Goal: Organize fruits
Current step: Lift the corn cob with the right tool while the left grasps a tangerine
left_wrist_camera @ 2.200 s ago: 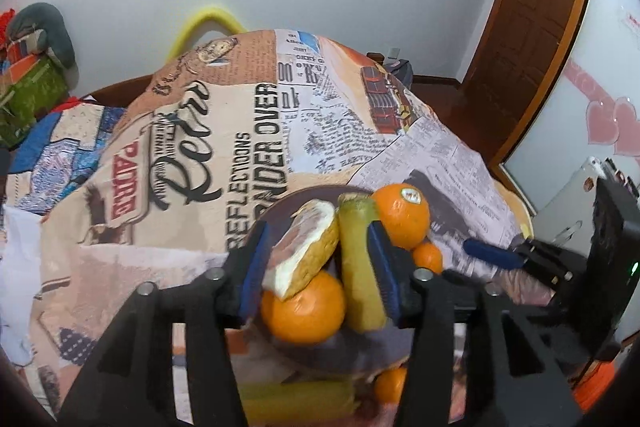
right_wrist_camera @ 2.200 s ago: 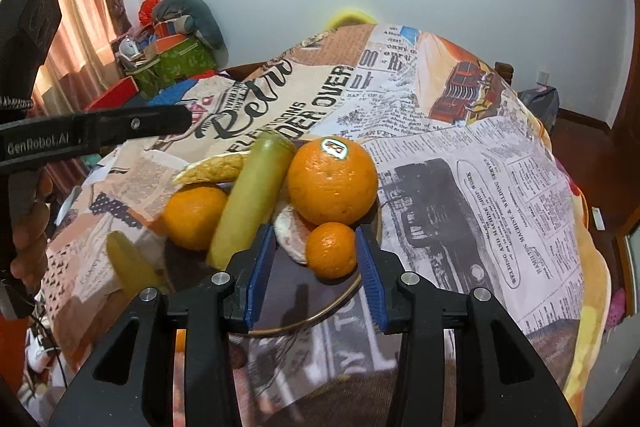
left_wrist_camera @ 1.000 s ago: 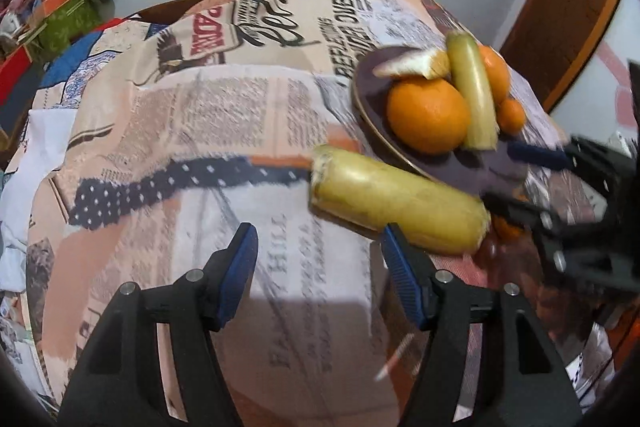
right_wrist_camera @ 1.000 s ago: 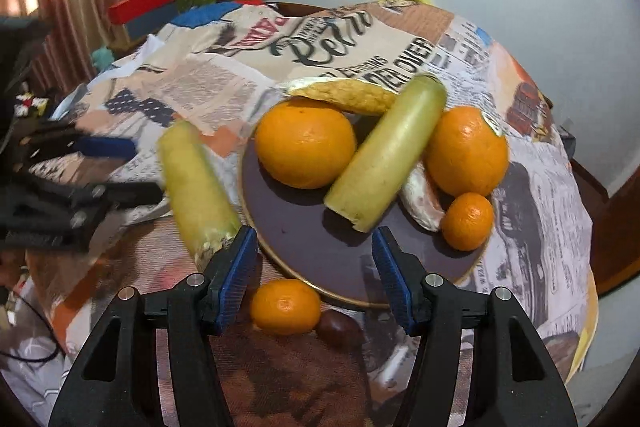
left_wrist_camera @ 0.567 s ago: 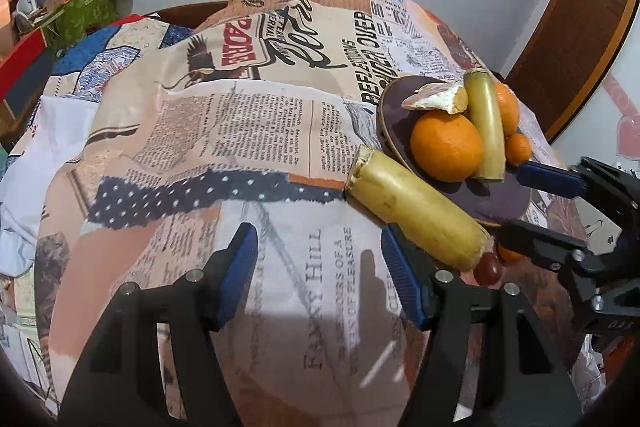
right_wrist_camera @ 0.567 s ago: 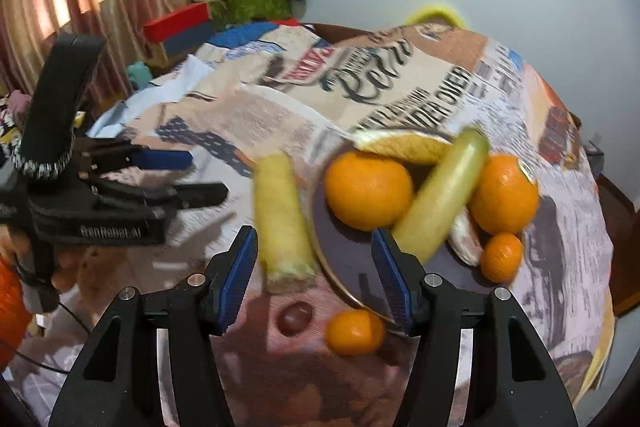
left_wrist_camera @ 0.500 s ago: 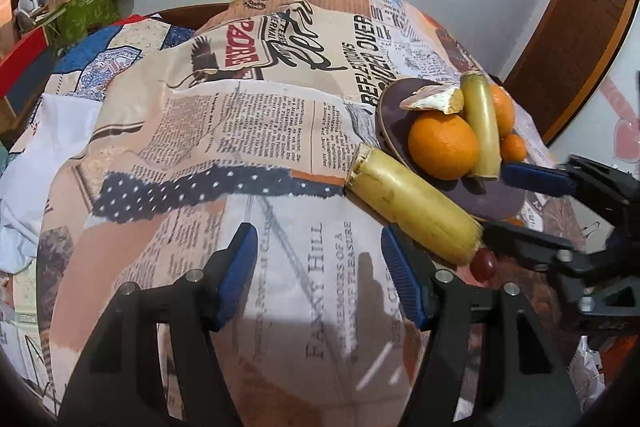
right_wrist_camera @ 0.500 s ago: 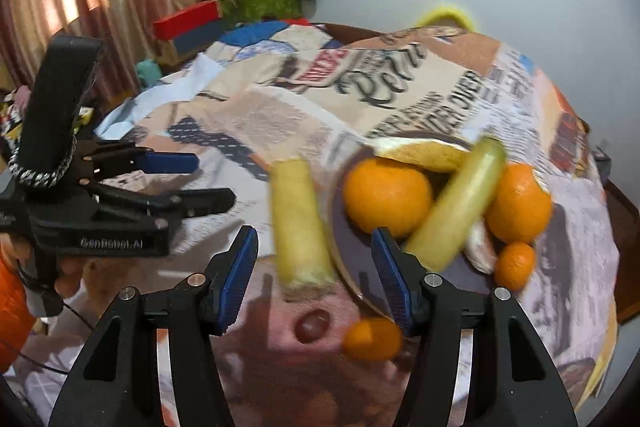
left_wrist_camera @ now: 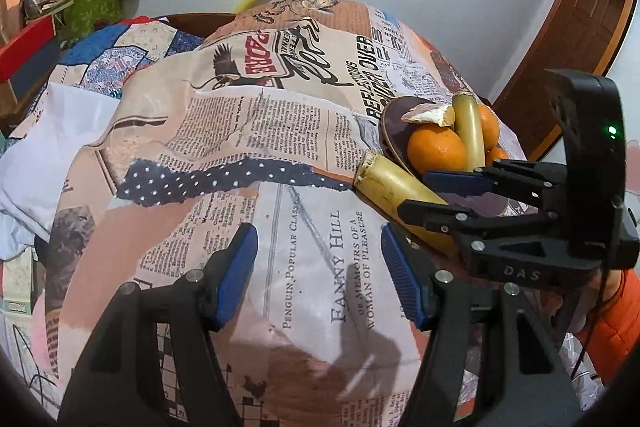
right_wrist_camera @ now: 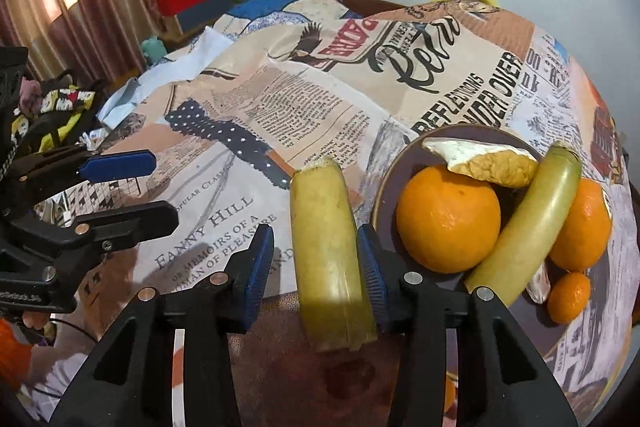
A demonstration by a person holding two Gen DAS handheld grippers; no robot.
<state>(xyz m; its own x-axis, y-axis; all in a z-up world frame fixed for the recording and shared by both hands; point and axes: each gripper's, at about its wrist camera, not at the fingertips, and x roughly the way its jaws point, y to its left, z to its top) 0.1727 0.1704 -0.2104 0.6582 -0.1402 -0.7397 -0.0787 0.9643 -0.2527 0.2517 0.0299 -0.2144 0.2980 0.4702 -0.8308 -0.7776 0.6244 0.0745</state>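
With the right gripper (right_wrist_camera: 316, 255) open astride the loose banana (right_wrist_camera: 330, 259) by the plate (right_wrist_camera: 384, 203) rim and the left gripper (left_wrist_camera: 316, 259) open over bare tablecloth (left_wrist_camera: 224, 131), an off-centre squeeze risks rolling the banana toward the table's near edge

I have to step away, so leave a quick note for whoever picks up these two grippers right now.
Left gripper: open, empty, over the printed cloth.
Right gripper: open, jaws either side of the loose banana on the cloth beside the plate; not closed.
On the plate: big orange, second banana, another orange, small mandarin, peel piece.
Left: grip the loose banana and plate it.
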